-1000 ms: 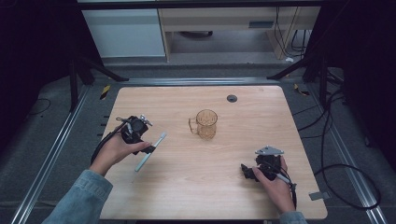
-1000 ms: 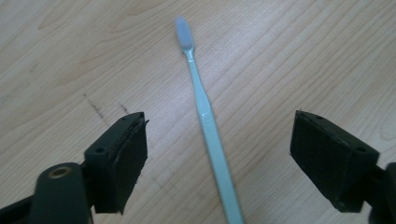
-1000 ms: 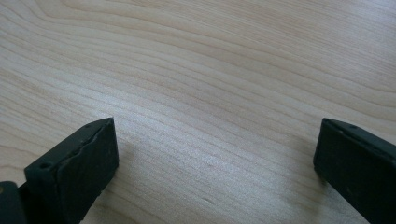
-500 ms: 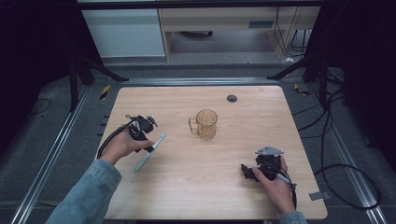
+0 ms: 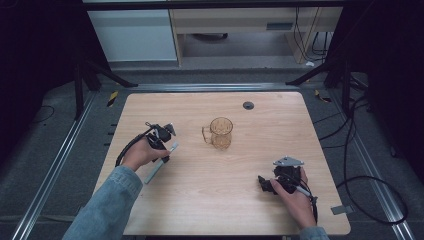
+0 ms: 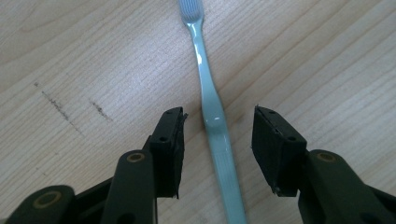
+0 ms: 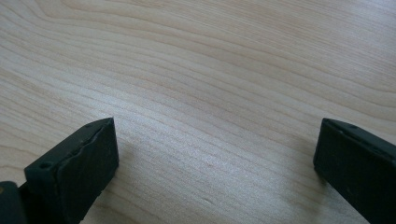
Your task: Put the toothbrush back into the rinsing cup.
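A pale green toothbrush (image 6: 212,107) lies flat on the wooden table (image 5: 250,210), its bristle head at the top edge of the left gripper view. My left gripper (image 6: 217,126) is open, low over the handle, one black jaw on each side of it without touching. From above, that gripper (image 5: 164,145) covers the middle of the toothbrush (image 5: 151,174) at the table's left. My right gripper (image 5: 265,184) rests near the front right, open, and between its jaws (image 7: 215,140) there is bare wood.
An amber glass mug (image 5: 220,133) stands upright in the middle of the table, handle to the left, a hand's width right of the left gripper. A small black round disc (image 5: 248,105) sits near the far edge. Cables trail off the right side.
My left hand and gripper have shifted right and slightly forward, ending over the toothbrush handle. The right gripper, the mug and the toothbrush have stayed put.
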`<state>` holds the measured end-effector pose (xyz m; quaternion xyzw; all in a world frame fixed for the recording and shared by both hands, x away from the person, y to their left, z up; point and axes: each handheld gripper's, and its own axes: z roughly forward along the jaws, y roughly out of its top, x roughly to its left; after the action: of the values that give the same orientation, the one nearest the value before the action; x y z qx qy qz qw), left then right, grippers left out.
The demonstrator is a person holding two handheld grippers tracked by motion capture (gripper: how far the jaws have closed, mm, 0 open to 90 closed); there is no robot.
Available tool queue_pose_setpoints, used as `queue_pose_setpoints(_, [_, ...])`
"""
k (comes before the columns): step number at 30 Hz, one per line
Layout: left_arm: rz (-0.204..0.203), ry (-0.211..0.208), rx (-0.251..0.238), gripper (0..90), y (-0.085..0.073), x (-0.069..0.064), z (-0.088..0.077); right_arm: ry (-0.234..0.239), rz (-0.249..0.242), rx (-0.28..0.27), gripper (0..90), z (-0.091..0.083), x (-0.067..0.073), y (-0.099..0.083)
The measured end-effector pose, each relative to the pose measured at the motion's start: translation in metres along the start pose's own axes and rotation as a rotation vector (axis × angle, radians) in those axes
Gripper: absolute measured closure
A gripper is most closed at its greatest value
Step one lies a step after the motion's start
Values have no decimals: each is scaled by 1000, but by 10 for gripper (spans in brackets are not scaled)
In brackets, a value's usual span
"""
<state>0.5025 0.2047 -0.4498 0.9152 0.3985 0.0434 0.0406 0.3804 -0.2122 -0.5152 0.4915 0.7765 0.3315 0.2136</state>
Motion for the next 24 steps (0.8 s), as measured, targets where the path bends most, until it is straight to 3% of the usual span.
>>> queue_pose_setpoints(7, [-15, 27, -3, 540, 3, 1, 5, 0, 0, 0, 3, 0, 0, 0])
queue_pose_setpoints(10, [-31, 22, 14, 542, 3, 5, 9, 0, 0, 0, 4, 0, 0, 0])
queue_pose_setpoints(16, [-58, -4, 2, 579, -1, 11, 9, 0, 0, 0, 3, 0, 0, 0])
queue_pose_setpoints(24, [-53, -20, 3, 620, 2, 10, 10, 0, 0, 0, 3, 0, 0, 0])
